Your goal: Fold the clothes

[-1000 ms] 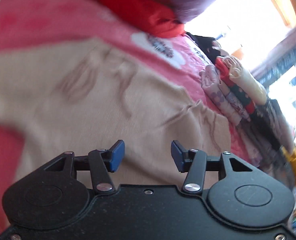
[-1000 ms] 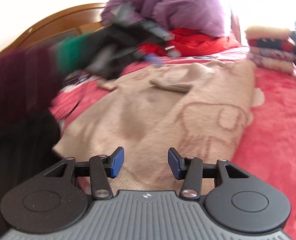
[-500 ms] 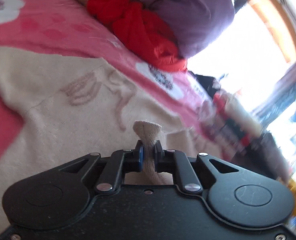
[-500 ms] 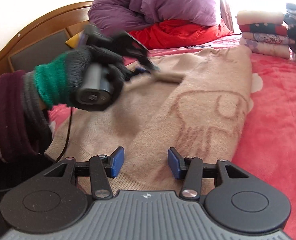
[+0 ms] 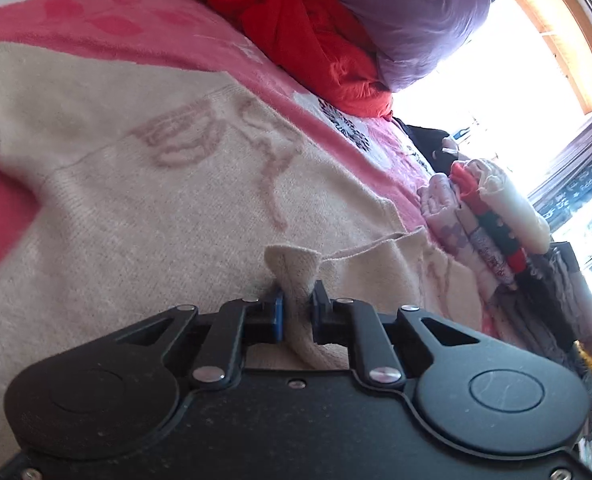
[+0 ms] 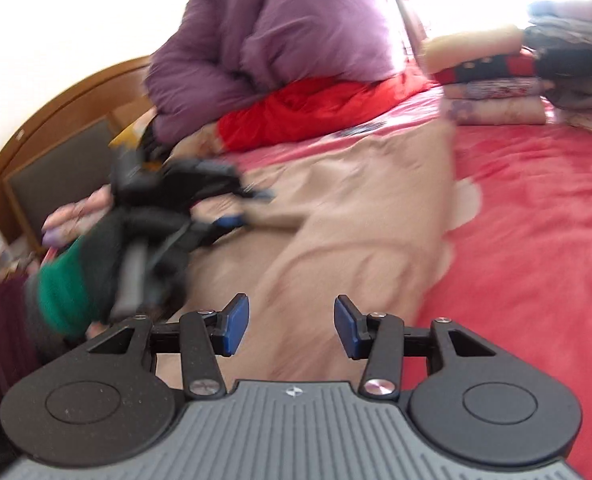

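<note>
Right now your left gripper (image 5: 296, 312) is clamped tight on a pinched-up ridge of the beige sweater (image 5: 144, 208), the knit bunched between the blue pads and poking up past them. Your right gripper (image 6: 292, 328) hangs above the sweater's near part with its jaws about half open and nothing between them; that view is blurred, so I cannot tell how close it is to the cloth. The sweater lies spread flat on the pink blanket (image 6: 535, 220), its faint pink pattern facing up. You look to be at the start of a fold, with one side caught and the other not yet. Next, your right gripper probably needs its own pinch on the fabric so both can lift and carry the cloth over together. Farther off sit the red bundle (image 5: 315, 40) and purple duvet (image 6: 280, 40), and at far right the stack of folded clothes (image 6: 503, 84).
</note>
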The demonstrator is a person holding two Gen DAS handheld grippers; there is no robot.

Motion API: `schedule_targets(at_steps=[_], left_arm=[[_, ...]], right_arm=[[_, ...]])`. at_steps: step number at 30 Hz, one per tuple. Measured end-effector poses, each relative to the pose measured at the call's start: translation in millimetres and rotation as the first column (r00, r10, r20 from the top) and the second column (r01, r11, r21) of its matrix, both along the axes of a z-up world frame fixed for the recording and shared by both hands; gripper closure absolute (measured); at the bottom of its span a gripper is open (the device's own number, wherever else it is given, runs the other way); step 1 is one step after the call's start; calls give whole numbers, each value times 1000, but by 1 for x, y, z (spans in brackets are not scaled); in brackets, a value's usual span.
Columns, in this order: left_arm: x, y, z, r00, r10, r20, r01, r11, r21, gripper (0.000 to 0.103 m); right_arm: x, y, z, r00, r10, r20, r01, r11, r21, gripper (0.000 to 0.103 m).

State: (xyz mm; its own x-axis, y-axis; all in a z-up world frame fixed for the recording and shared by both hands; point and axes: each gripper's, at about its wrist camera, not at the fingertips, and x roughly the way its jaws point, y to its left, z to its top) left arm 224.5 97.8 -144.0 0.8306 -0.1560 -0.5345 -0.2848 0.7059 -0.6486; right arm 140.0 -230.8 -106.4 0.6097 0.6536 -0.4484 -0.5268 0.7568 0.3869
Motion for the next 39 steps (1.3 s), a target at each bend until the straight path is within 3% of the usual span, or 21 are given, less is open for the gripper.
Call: schedule_targets(at_steps=[3, 5, 7, 9, 11, 12, 15, 18, 23, 25, 27, 28, 32, 35, 36, 37, 38, 39], left_arm=[[-3, -12, 17, 998, -38, 50, 32, 993, 115, 94], [-5, -27, 34, 991, -90, 98, 65, 969, 238, 94], [-10, -47, 52, 974, -167, 152, 100, 923, 372, 94], [-16, -74, 68, 942, -275, 192, 138, 841, 523, 94], [-25, -104, 79, 890, -406, 206, 178, 726, 665, 94], [-31, -119, 82, 857, -476, 199, 194, 656, 730, 94], [-46, -164, 79, 746, -655, 120, 222, 415, 882, 94], [-60, -198, 61, 648, -762, -10, 201, 158, 967, 94], [-69, -224, 25, 550, -796, -254, 125, -223, 967, 94], [-73, -226, 15, 507, -790, -344, 116, -333, 936, 94], [-77, -227, 4, 461, -769, -443, 104, -449, 888, 94], [-77, -226, -1, 445, -756, -480, 97, -492, 865, 94], [-73, -223, -8, 410, -717, -563, 85, -585, 807, 94], [-74, -224, -9, 381, -714, -588, 78, -608, 790, 94], [-75, -225, -8, 372, -720, -585, 79, -603, 793, 94], [-73, -227, -4, 367, -739, -566, 100, -573, 813, 94], [-70, -228, 2, 363, -761, -537, 141, -525, 840, 93], [-67, -228, 6, 362, -768, -528, 174, -500, 848, 94]], right_arm=[[40, -16, 0, 998, -54, -19, 55, 995, 84, 57], [66, -24, -3, 997, -62, -41, 67, 987, 144, 57], [94, -31, -10, 995, -48, -86, 66, 975, 214, 57], [120, -38, -22, 986, -44, -161, 92, 948, 306, 57], [141, -44, -39, 960, -37, -277, 153, 899, 411, 55], [148, -46, -48, 944, -27, -328, 184, 870, 457, 52], [161, -50, -65, 910, 15, -414, 242, 792, 560, 52], [168, -55, -76, 883, 56, -465, 287, 720, 632, 48], [170, -74, -89, 858, 72, -509, 368, 605, 706, 36], [169, -85, -90, 854, 59, -517, 396, 570, 720, 34], [170, -88, -85, 860, 39, -509, 394, 583, 710, 34], [171, -89, -82, 865, 34, -501, 384, 599, 703, 34], [171, -80, -70, 890, 51, -453, 305, 673, 674, 34], [168, -71, -61, 903, 27, -428, 264, 752, 604, 34], [167, -68, -58, 907, 12, -420, 256, 776, 576, 35], [167, -66, -57, 911, 5, -412, 247, 794, 555, 35], [166, -65, -56, 913, 2, -407, 239, 806, 542, 35], [165, -64, -55, 917, 1, -399, 231, 814, 533, 36]])
